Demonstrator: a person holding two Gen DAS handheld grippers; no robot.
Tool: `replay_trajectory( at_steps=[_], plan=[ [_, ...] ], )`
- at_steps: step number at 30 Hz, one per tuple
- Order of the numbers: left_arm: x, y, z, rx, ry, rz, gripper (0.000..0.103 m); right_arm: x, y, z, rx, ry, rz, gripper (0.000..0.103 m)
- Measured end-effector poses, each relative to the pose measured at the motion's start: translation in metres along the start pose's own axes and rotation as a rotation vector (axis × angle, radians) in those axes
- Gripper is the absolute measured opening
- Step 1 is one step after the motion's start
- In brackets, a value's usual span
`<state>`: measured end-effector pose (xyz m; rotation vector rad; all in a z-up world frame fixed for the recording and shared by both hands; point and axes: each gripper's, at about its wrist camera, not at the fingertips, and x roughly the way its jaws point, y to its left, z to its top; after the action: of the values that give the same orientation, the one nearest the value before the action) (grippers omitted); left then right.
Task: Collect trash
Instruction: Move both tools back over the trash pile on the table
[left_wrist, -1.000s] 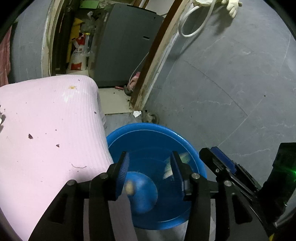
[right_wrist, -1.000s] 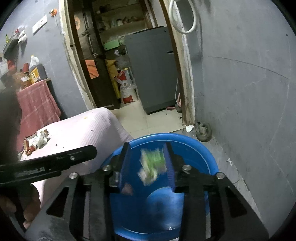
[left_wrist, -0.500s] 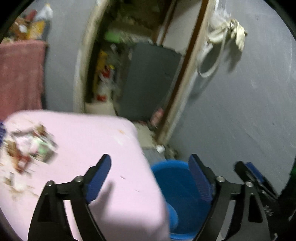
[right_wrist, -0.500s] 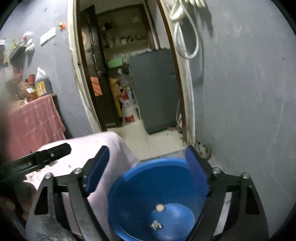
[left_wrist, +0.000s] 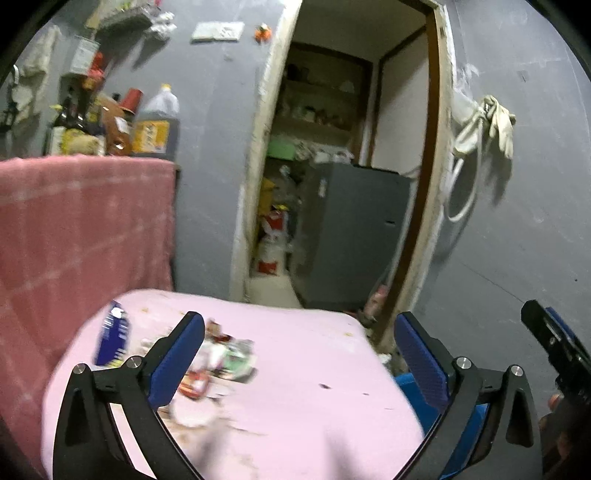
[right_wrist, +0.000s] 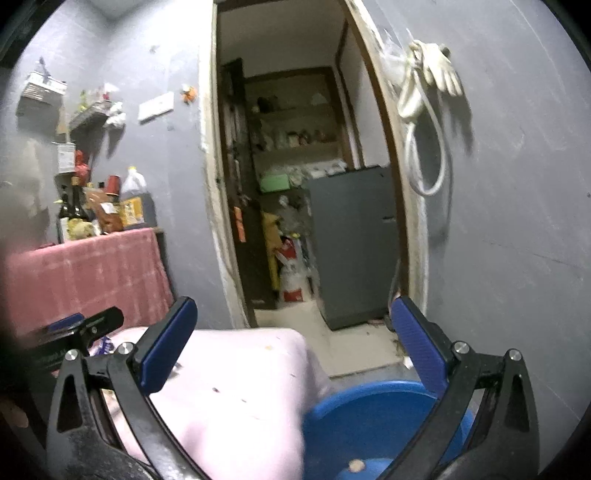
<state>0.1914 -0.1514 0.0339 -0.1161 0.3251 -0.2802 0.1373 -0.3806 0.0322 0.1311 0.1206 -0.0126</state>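
A heap of wrappers and scraps (left_wrist: 221, 365) lies on the pink cloth-covered table (left_wrist: 306, 354), with a blue packet (left_wrist: 112, 338) at its left. My left gripper (left_wrist: 299, 354) is open and empty above the table, right of the heap. My right gripper (right_wrist: 291, 343) is open and empty above the table's right end and the blue basin (right_wrist: 369, 410). A small scrap (right_wrist: 355, 466) lies in the basin. The basin's edge shows in the left wrist view (left_wrist: 410, 384). The right gripper's tip shows in the left wrist view (left_wrist: 554, 339).
A red-clothed counter (left_wrist: 81, 221) with bottles stands behind the table. An open doorway (right_wrist: 306, 184) shows a grey fridge (right_wrist: 354, 243) and sacks. A hose and a glove (right_wrist: 428, 96) hang on the grey wall at the right.
Both grippers dropped their trash into the basin and opened wide. Both have risen and swung left, away from the basin toward the table and the trash heap.
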Motion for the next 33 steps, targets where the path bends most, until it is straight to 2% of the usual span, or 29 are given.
replay_trajectory(
  at_steps=[9, 17, 23, 33],
  plan=[
    [-0.041, 0.051, 0.010, 0.002, -0.092, 0.103, 0.101, 0.000, 0.059, 0.006, -0.029, -0.069, 0.074, 0.103],
    [-0.064, 0.099, 0.009, -0.016, -0.134, 0.193, 0.101, 0.012, 0.104, 0.002, -0.044, -0.066, 0.131, 0.103],
    [-0.065, 0.126, 0.000, -0.015, -0.132, 0.231, 0.101, 0.024, 0.125, -0.007, -0.061, -0.047, 0.179, 0.103],
    [-0.029, 0.169, -0.024, -0.040, -0.030, 0.276, 0.101, 0.070, 0.151, -0.036, -0.111, 0.082, 0.231, 0.103]
  ],
)
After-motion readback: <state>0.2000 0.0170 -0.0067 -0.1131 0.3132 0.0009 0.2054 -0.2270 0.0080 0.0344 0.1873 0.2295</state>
